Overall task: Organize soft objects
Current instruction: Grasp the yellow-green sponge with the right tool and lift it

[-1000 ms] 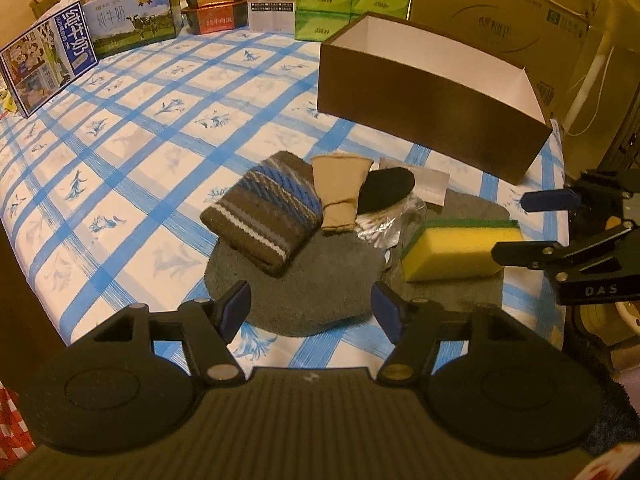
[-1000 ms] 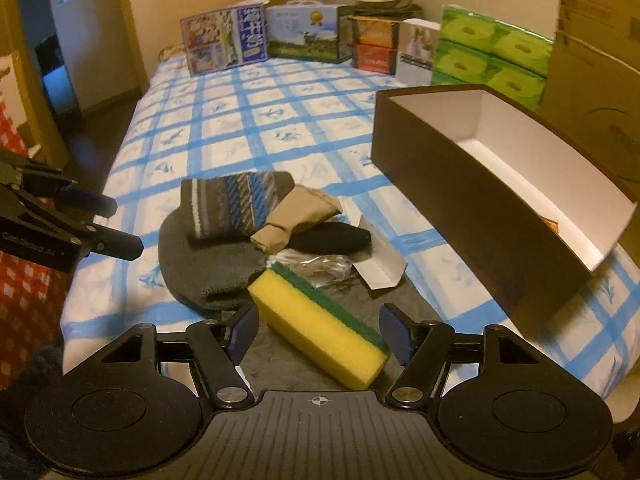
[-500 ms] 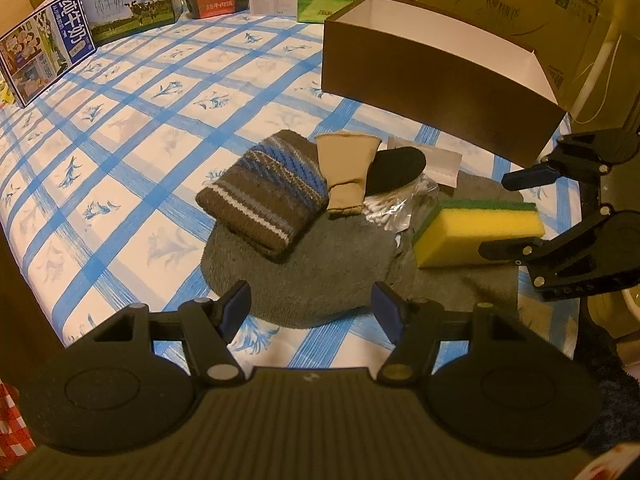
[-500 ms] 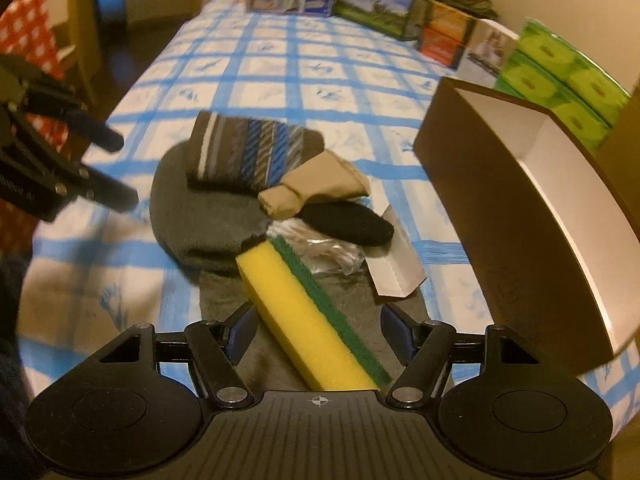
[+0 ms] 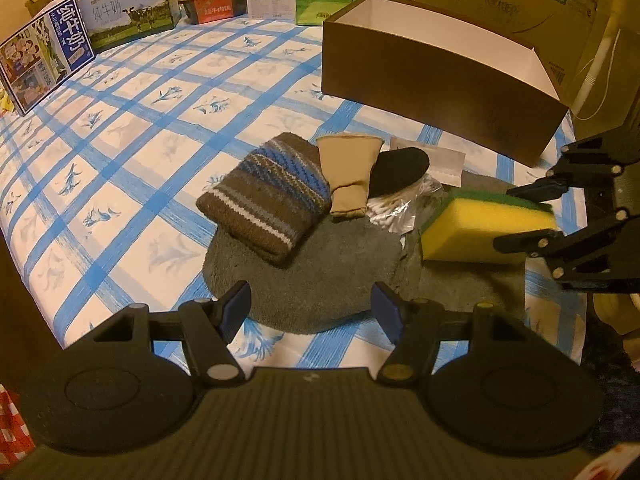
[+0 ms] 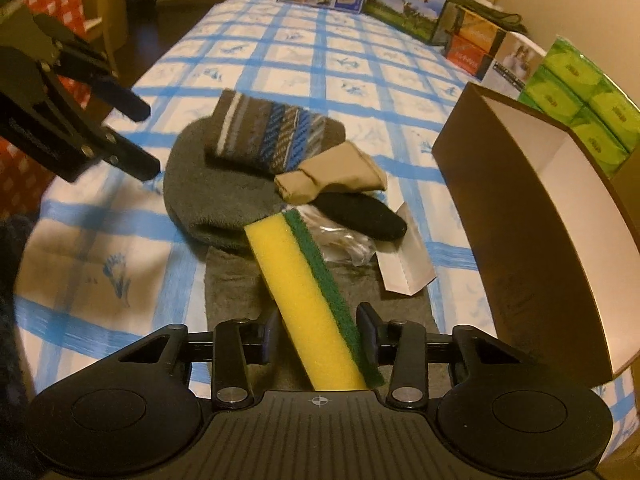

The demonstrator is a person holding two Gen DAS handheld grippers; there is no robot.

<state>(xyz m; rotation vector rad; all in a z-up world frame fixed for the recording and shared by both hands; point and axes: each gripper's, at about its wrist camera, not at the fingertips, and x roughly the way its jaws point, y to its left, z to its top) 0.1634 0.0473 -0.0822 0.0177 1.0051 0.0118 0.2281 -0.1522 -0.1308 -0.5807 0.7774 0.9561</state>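
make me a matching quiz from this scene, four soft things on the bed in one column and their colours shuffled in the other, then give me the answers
Things:
1. sponge
2. folded knit
3. small sock
4. rolled stocking

Colours:
A. black
B. beige
C. yellow with a green layer
D. brown with blue and white stripes

Pairs: 1-C, 2-D, 3-A, 4-B
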